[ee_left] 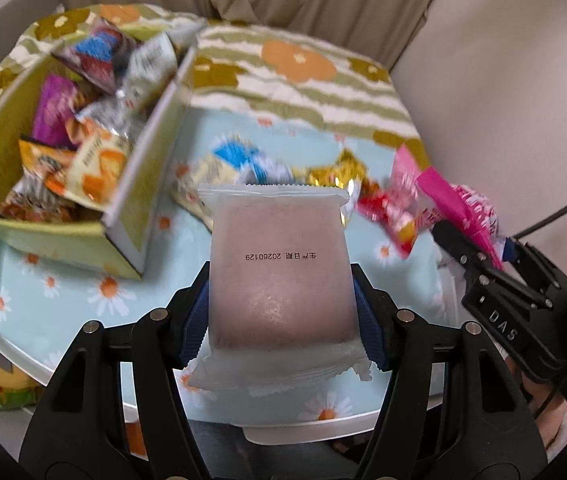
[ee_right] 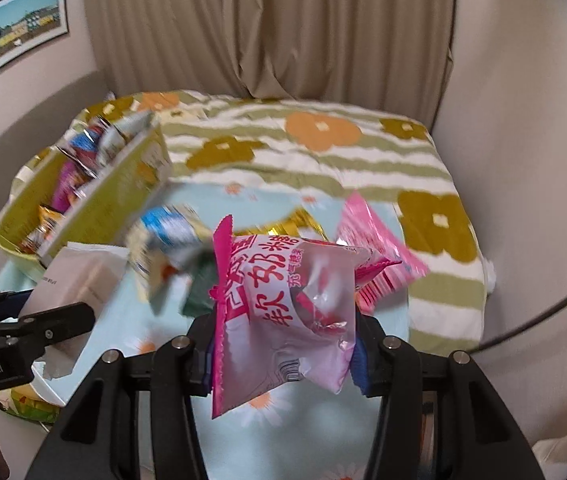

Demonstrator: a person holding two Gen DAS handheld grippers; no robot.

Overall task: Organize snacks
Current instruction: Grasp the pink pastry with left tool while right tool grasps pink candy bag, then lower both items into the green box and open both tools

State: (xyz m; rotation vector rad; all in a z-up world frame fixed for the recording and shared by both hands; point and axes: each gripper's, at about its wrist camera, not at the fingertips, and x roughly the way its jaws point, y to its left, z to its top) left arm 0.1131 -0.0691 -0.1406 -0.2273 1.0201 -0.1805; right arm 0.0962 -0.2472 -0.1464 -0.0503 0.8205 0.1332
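The left claw (ee_left: 281, 316) grips a white frosted cake packet (ee_left: 279, 280) by its two sides, blue pads pressing on it; its printed line reads "生产日期: 20260129". The right claw (ee_right: 283, 344) is closed on a pink candy bag (ee_right: 283, 312) with large red characters, of which "软奶糖" can be read; the smaller print beside them is too blurred to tell. Both packets hang clear above the desk (ee_left: 63, 292), which wears a pale blue daisy cloth.

On the far left of the desk stands one green cardboard box (ee_left: 131, 216) with several snack packets inside: a purple one, a blue-and-red one, orange ones and silver ones, too jumbled to count. Between the box and the right edge lies a loose pile of snacks (ee_left: 323, 180): one blue-and-white packet, one gold foil piece, a red-and-yellow one and a pink packet (ee_right: 379, 240), all blurred.

The left wrist view alone shows the letters "DAS" on the right claw's black body at the right edge. The right wrist view alone shows "nRobot.AI" on the left claw's body at the left edge, a framed picture (ee_right: 19, 40) of buildings on the far left wall, and a dark green packet under the held bag. Beyond the desk lies a bed with a green-striped flower blanket (ee_right: 323, 148), with beige curtains (ee_right: 267, 24) behind it
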